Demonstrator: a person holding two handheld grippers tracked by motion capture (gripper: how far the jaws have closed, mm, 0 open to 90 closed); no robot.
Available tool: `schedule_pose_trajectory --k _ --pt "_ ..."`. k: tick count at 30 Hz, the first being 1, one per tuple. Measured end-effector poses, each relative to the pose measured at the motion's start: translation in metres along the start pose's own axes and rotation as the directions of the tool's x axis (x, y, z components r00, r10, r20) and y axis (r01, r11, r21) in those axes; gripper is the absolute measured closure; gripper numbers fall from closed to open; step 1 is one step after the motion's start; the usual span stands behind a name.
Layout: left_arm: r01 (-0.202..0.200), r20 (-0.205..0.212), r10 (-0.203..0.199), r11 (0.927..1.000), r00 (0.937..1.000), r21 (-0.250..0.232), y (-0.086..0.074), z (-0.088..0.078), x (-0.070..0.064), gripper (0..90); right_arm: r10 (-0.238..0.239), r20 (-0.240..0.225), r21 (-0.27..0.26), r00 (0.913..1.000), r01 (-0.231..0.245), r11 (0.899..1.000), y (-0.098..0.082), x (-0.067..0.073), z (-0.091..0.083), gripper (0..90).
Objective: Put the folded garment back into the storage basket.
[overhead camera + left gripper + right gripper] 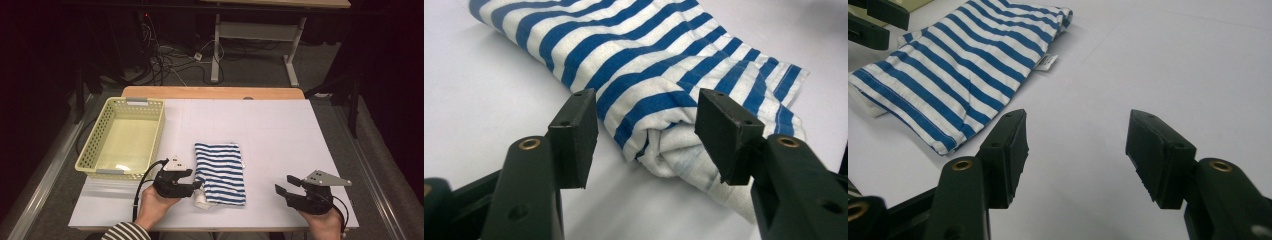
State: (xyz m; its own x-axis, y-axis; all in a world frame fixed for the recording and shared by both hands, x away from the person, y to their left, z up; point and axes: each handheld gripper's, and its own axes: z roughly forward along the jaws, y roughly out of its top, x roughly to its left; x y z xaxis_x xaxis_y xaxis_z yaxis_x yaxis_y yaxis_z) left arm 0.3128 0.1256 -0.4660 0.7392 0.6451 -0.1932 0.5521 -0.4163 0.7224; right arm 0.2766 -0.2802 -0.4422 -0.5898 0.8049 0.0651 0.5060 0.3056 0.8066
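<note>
A folded blue-and-white striped cloth (220, 172) lies in the middle of the white table, its long side running away from me. My left gripper (197, 186) is at the cloth's near left corner and stands open. In the left gripper view the cloth's (649, 65) rolled white end lies just beyond the gap between the pads (576, 135), and neither pad presses on it. My right gripper (281, 187) hovers open over bare table to the right of the cloth. In the right gripper view the cloth (958, 70) lies off to the left with a small white label at its edge.
An empty pale yellow plastic basket (100, 145) stands at the table's left side. The white table sheet (280, 130) stretches wide to the right and behind the cloth. Beyond the far wooden edge are floor cables and another table's legs (216, 50).
</note>
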Motion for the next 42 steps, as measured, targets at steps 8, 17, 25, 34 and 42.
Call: schedule_pose_trajectory --k 8,17,25,34,42 --pt "-0.008 -0.022 0.008 1.0 0.9997 -0.003 0.002 -0.002 0.002 39.3 -0.002 0.023 -0.021 0.9997 0.003 1.0 -0.007 -0.006 -0.008 40.6" --pt "0.0 -0.023 0.0 1.0 0.9997 -0.002 0.01 -0.003 0.008 36.8 0.008 0.037 -0.026 0.9993 -0.007 1.0 -0.013 -0.012 -0.013 39.5" --pt "0.025 0.001 -0.025 0.9996 0.9997 0.013 0.021 -0.001 0.013 30.7 0.036 0.06 -0.049 0.9975 -0.033 0.998 -0.02 -0.021 -0.02 37.7" --pt "0.038 -0.002 -0.038 0.9971 0.9993 0.066 0.042 0.015 0.018 23.8 0.043 0.074 -0.05 0.9963 -0.04 0.998 -0.022 -0.024 -0.02 37.6" --pt "0.068 -0.037 -0.065 0.9922 0.9972 0.104 0.056 0.036 0.025 18.0 0.038 0.068 -0.045 0.997 -0.035 0.998 -0.021 -0.023 -0.018 37.7"
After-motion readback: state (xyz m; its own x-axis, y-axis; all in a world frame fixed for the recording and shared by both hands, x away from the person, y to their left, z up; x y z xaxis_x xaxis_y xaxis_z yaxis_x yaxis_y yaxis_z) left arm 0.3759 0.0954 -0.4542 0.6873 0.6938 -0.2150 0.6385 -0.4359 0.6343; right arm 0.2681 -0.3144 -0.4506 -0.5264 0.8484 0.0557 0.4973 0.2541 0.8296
